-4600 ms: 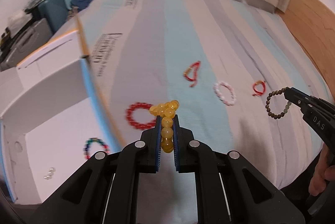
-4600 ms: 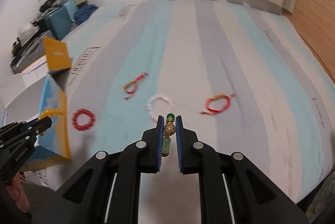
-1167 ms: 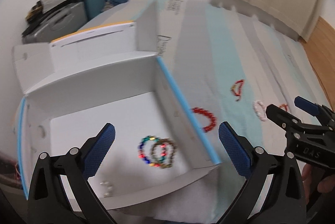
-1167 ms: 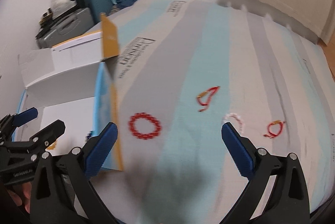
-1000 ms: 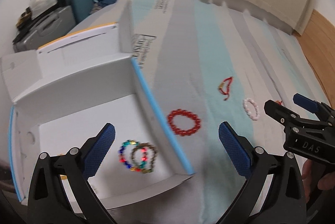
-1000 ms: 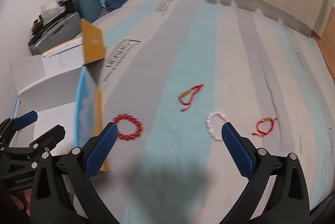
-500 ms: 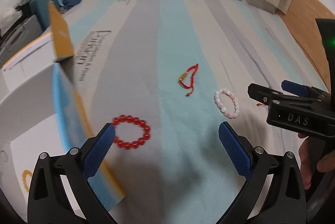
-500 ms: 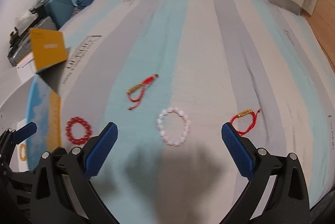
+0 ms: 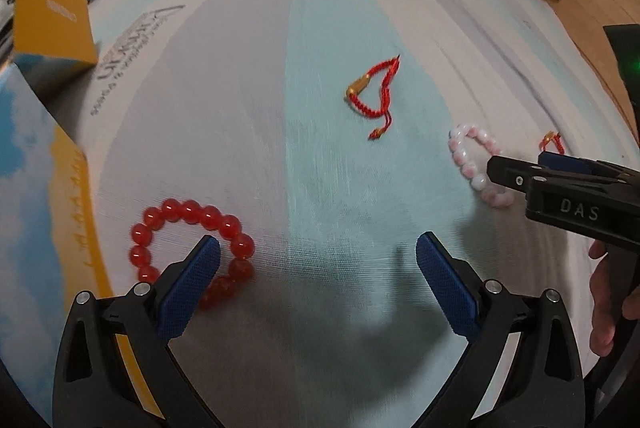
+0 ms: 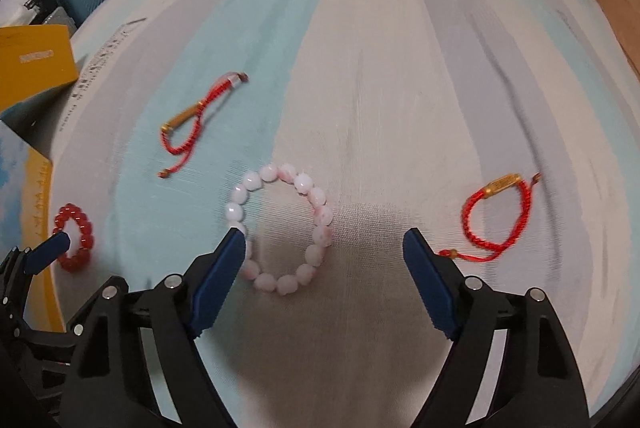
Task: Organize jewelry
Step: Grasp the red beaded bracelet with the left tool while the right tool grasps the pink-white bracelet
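1. Both my tools are empty. My left hand-held gripper (image 9: 318, 258) has its jaws spread wide over the bed (image 9: 248, 132), and my right hand-held gripper (image 10: 324, 254) is just as wide apart over the same striped cover.

2. Four pieces lie loose on the bed, so I judge the sorting unfinished. The box (image 9: 36, 188) fills the left edge of the left wrist view. Its inside is out of sight here, so I cannot tell what it already holds.

3. The red bead bracelet (image 9: 192, 252) lies at lower left of the left wrist view, just beside the box wall, with my left blue pad over its near side. It is a flat, nearly round ring with no real long axis.

4. The pink bead bracelet (image 10: 280, 234) lies at centre of the right wrist view, with my left-hand pad over its near left rim. It is a flat oval, slightly longer up and down the frame.

5. The red cord bracelet with a gold tube (image 10: 198, 120) lies at upper left of that view, a narrow loop whose long axis runs from lower left to upper right.

6. The second red cord bracelet (image 10: 496, 220) lies at right, an open loop with its gold tube toward the upper right and its tail trailing to lower left.
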